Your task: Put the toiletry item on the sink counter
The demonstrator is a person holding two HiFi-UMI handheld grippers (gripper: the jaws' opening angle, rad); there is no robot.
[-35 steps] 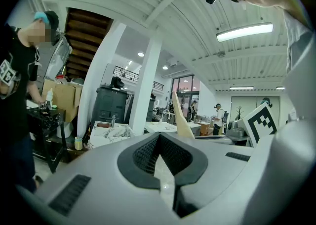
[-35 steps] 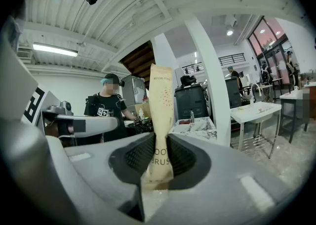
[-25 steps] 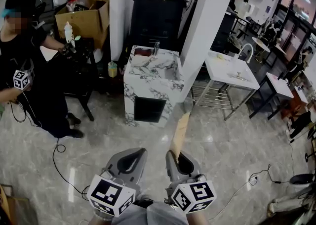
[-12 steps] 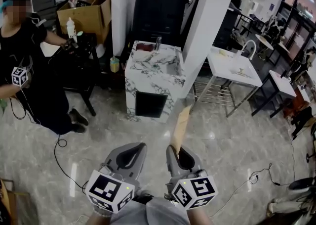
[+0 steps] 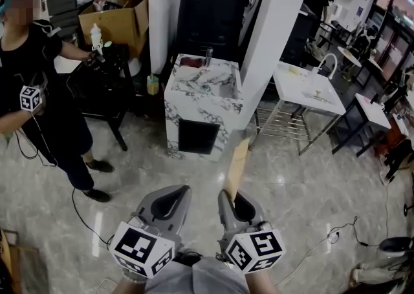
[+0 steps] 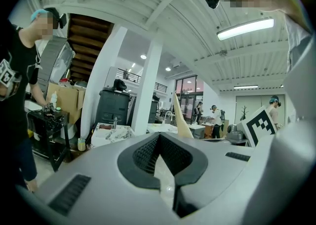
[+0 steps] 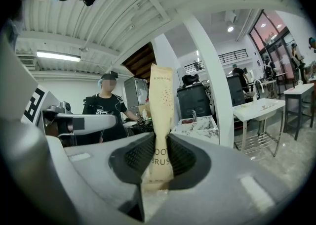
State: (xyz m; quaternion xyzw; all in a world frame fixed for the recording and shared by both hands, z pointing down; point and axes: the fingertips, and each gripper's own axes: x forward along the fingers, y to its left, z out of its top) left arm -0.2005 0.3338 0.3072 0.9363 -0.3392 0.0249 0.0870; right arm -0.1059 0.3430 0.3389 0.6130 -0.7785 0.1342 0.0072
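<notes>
A long tan toothbrush packet [image 5: 236, 168] [image 7: 160, 101] stands upright in my right gripper [image 5: 231, 197] [image 7: 159, 156], which is shut on its lower part. My left gripper [image 5: 173, 194] [image 6: 159, 142] sits beside it at the bottom of the head view, shut, with nothing between its pads. Both point toward the marble sink counter [image 5: 194, 90] [image 6: 112, 132] [image 7: 197, 126], which stands some way ahead across the floor. It has a faucet [image 5: 208, 53] at its back edge. The packet's top shows in the left gripper view as a tan strip [image 6: 180, 120].
A person in black [image 5: 39, 79] stands at the left by a dark stand [image 5: 107, 83], with a marker cube in one hand. A white pillar [image 5: 272, 34] rises right of the counter. A white sink table [image 5: 304, 92], a cardboard box [image 5: 116, 18], a dark cabinet [image 5: 213, 21] and floor cables [image 5: 84, 215] lie around.
Both grippers and the packet have stayed where they were. The person at the left has shifted their feet and stance a little.
</notes>
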